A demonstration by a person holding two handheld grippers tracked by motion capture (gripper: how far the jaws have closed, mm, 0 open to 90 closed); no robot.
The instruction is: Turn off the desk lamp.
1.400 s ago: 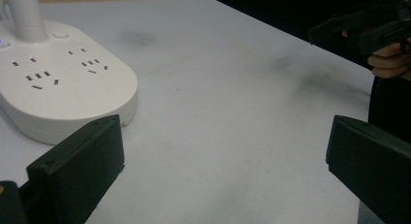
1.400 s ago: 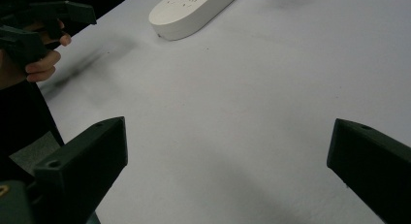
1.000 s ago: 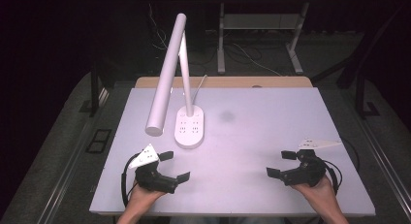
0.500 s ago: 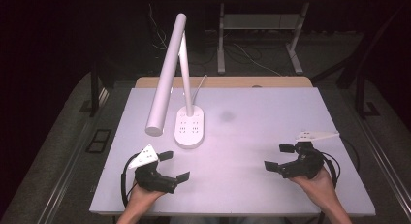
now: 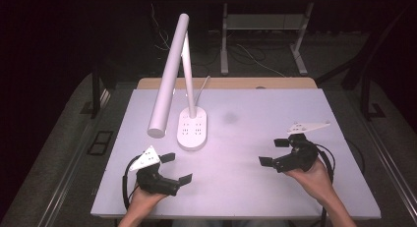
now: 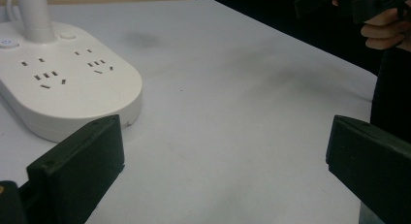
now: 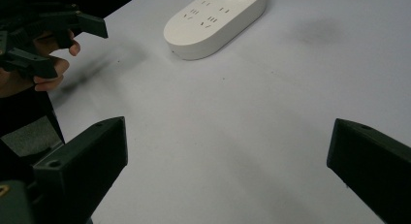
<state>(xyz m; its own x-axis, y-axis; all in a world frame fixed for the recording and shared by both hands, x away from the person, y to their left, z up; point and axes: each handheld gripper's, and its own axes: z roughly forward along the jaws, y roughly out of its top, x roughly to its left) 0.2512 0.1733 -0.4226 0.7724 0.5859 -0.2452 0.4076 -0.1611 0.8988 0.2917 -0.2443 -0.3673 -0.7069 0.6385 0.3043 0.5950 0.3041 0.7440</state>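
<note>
While no lettering can be read anywhere, from above a white desk lamp (image 5: 169, 74) rises from an oval socket base (image 5: 192, 131) on the matte table (image 5: 246, 187). The left gripper (image 5: 176, 168) and right gripper (image 5: 274, 152) hang empty, jaws spread. The left gripper view has smooth plastic sockets; the right gripper view, the base far off.

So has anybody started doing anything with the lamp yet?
Nothing looks done yet. The lamp stands alone on the table, untouched. The left gripper and right gripper are both open, empty and apart from it. So the whole job, whatever it is, is left.
</note>
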